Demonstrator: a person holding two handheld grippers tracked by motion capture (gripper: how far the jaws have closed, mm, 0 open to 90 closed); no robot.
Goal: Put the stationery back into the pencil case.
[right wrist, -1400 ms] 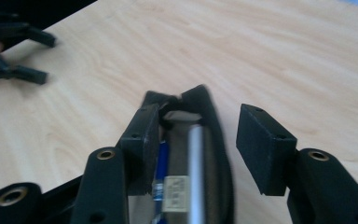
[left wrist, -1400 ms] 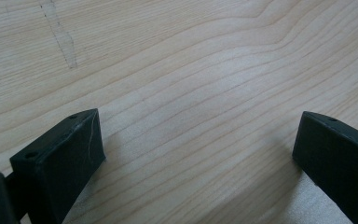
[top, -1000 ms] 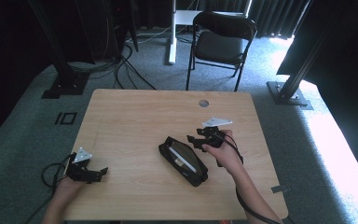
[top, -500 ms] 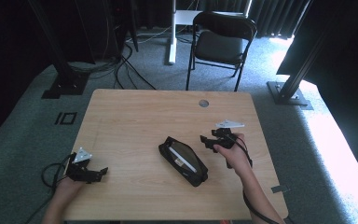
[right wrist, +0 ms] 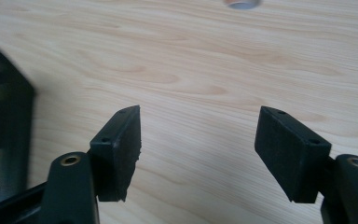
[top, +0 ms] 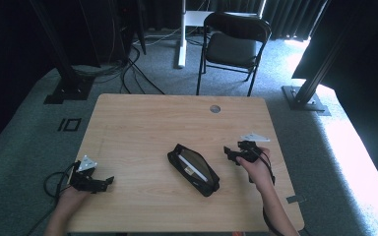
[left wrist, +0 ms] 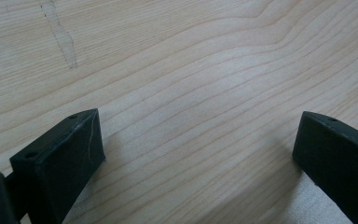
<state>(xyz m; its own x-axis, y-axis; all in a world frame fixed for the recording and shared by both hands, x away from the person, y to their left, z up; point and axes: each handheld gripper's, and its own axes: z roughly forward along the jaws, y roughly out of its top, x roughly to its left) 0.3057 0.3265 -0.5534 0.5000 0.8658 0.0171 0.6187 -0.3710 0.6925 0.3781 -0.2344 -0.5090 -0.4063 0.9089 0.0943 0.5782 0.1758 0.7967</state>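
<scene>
- Grey carpet, a black folding chair [top: 236, 42] and dark stands surround a light wooden table [top: 142, 123], which has a round cable hole [top: 215, 108] near its far edge.
- Lying diagonally near the middle of the table is a black zip case [top: 193, 169]; its top looks open, with a pale flat item showing inside, though what that item is cannot be told.
- Judged from this, the work on the case seems at a pause or near its end: nothing is held, and whether the case is meant to be zipped shut cannot be told.
- At the right of the case, near it but apart, the right gripper [top: 232, 153] points toward it with its jaws spread wide and nothing between them; in the right gripper view [right wrist: 198, 144] the case's dark edge [right wrist: 4, 121] sits at the left.
- Well apart from the case, the left gripper [top: 109, 181] rests at the table's near left corner, jaws wide over bare wood [left wrist: 200, 140].
</scene>
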